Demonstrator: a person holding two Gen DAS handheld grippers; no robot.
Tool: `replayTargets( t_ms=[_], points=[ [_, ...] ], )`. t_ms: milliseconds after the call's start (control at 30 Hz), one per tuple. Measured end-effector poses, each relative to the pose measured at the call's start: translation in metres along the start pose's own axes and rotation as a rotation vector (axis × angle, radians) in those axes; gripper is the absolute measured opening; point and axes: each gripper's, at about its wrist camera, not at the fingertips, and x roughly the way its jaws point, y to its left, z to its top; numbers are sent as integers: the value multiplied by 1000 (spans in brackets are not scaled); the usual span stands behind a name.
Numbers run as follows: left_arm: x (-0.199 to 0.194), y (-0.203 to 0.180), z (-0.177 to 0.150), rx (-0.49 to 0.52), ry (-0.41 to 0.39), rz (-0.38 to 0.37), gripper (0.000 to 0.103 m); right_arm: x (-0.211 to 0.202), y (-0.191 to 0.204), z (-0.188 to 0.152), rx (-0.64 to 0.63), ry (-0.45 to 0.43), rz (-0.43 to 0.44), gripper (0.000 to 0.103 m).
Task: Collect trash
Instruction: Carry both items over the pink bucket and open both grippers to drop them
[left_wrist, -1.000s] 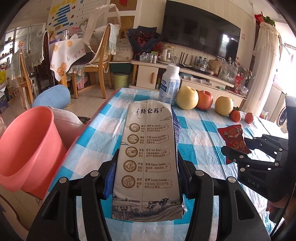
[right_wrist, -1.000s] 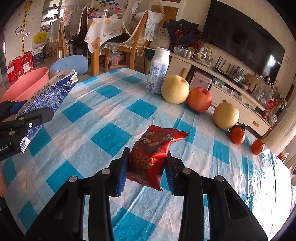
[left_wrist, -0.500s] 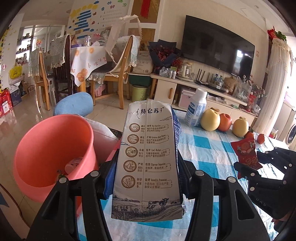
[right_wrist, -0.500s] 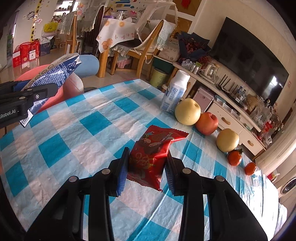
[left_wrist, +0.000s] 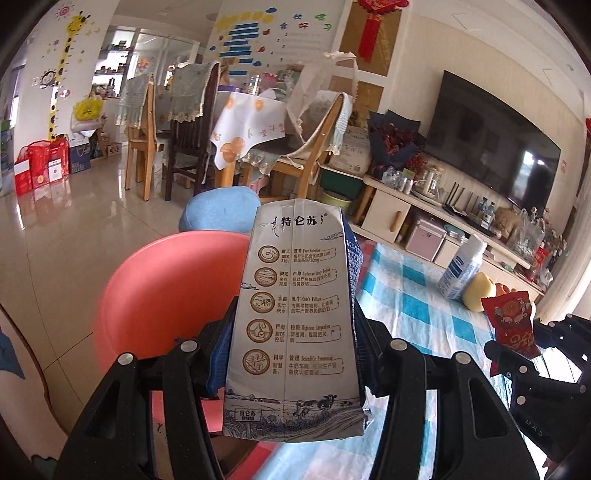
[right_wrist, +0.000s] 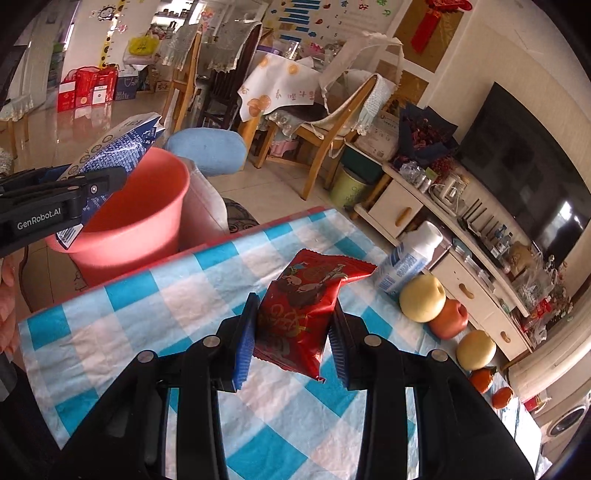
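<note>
My left claw (left_wrist: 295, 354) squeezed the milk carton (left_wrist: 295, 314) above the pink bucket (right_wrist: 140, 206). My right claw (right_wrist: 291, 332) pinched the red snack wrapper (right_wrist: 303, 314) over the checked table (right_wrist: 147, 321). I judged it best to let go only right over the bucket's mouth.

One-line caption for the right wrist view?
Right claw grips red snack wrapper above checked table; left claw's milk carton nears pink bucket.

The right tool (right_wrist: 291, 341) gripped a red snack packet (right_wrist: 301, 314) between its blue pads, above the blue-checked surface (right_wrist: 140, 321). At far left, the left tool (right_wrist: 79, 188) held a milk carton (right_wrist: 118, 147) over the pink bucket (right_wrist: 147, 218). A white bottle (right_wrist: 408, 258) and fruit (right_wrist: 423, 297) stood along the surface's right side.
</note>
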Motion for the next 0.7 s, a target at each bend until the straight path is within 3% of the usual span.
replayTargets(
  t_ms=[400,700],
  points=[
    [13,63,13,-160,10,41,56,15,69,57,-121,-45,86,38],
    [22,93,11,-263,37,41,56,38,109,80,-208,-54,138,38]
  ],
)
